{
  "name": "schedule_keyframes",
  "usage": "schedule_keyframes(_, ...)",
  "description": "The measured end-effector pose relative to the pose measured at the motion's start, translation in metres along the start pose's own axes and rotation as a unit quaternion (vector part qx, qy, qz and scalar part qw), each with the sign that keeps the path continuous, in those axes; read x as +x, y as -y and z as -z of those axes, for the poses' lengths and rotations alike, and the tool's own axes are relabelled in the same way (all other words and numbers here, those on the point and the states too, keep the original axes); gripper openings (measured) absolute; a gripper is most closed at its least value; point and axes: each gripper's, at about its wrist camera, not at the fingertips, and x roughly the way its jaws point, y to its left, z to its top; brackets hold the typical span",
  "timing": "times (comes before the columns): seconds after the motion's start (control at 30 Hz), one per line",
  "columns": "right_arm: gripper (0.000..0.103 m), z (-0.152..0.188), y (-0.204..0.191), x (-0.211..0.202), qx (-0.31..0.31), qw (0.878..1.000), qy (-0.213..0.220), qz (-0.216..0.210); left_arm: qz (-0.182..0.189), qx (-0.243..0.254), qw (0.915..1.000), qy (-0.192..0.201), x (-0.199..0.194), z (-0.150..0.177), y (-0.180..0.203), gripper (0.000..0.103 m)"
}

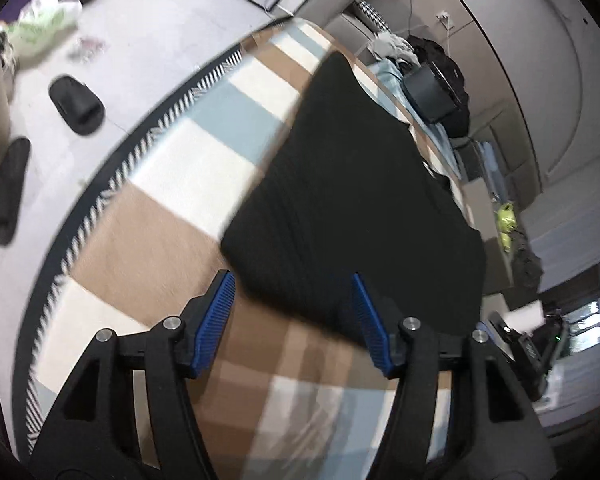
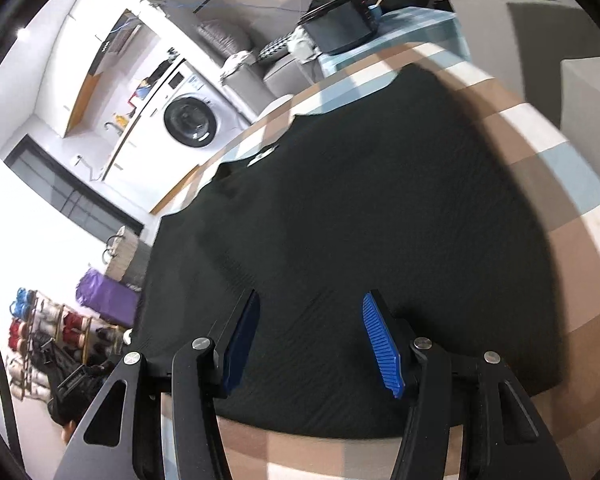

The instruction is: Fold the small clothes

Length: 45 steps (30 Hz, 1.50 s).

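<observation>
Garment, black ribbed knit (image 2: 340,216), lay flat on your checked tabletop (image 1: 172,240), long axis running ahead; right hand-held gripper (image 2: 310,340) nearer, left hand-held gripper (image 1: 292,312) at its corner, both released, empty.

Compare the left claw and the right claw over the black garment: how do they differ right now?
The left claw hovers at the black garment corner, mostly over the checked blanket; the right claw sits over the garment's near edge, cloth filling its view. The left claw's two blue pads both catch light; one of the right claw's looks shadowed. Both stand open, gripping nothing.
</observation>
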Motion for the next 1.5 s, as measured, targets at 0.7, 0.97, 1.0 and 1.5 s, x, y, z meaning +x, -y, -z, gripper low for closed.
schedule_keyframes(0.7, 0.055, 0.014, -0.033, 0.022, -0.037, 0.999, -0.014, -0.005, -0.071, 0.037, 0.9923, 0.095, 0.032, -0.012, 0.041, 0.01)
schedule_keyframes(0.97, 0.055, 0.02, -0.02, 0.027, -0.023, 0.999, -0.03, 0.003, -0.087, 0.066, 0.9859, 0.126, 0.015, -0.01, 0.057, 0.009)
schedule_keyframes(1.0, 0.055, 0.021, -0.02, 0.026, -0.023, 0.999, -0.029, 0.003, -0.083, 0.08, 0.9846, 0.131, 0.012, -0.012, 0.063, 0.009)
schedule_keyframes(1.5, 0.055, 0.011, 0.005, -0.012, 0.016, 0.999, 0.018, 0.025, 0.085, 0.409, 0.9077, -0.04, 0.107, 0.057, 0.302, 0.021)
